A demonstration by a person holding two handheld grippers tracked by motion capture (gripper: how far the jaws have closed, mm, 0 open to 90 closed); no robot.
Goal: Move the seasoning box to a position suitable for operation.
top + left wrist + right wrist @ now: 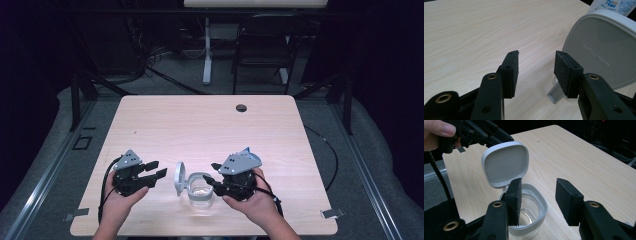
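Lid [179, 178] is already swung open on the clear container [200, 192], low centre of the high view, between the two grippers. It stands near upright on its hinge at the container's left side; grey rim collar and glass body are seen just right of it. Opening step is judged done.

Left gripper [156, 168] is seen lower left of the high view, jaws spread, nothing between them. In the left gripper view the lid's outer face [599, 50] fills the right side of the frame, just beyond the right-hand pad [565, 72]; no contact is visible, and the gap between the pads shows bare table [486, 32]. Part of a white printed label [611, 5] is seen at the upper right corner, behind the lid; what it belongs to cannot be told.

Right gripper [214, 174] is seen lower right of centre in the high view, jaws parted, not clamped on anything. In the right gripper view the container's mouth [531, 207] sits lower centre, partly behind the left-hand pad [515, 200]; the pad overlaps the rim in the frame, but touching cannot be confirmed. The lid's inner face [505, 163] is seen upper left, with the other gripper and a hand [436, 132] behind it in the corner.

Interior looks empty: clear glass, nothing visible at the bottom.

Remaining, as judged: nothing is held by either gripper, so both appear released from the container. If something is to be put in, no such item is visible on the table. If closing is intended, the lid would need to be pushed back down over the rim.
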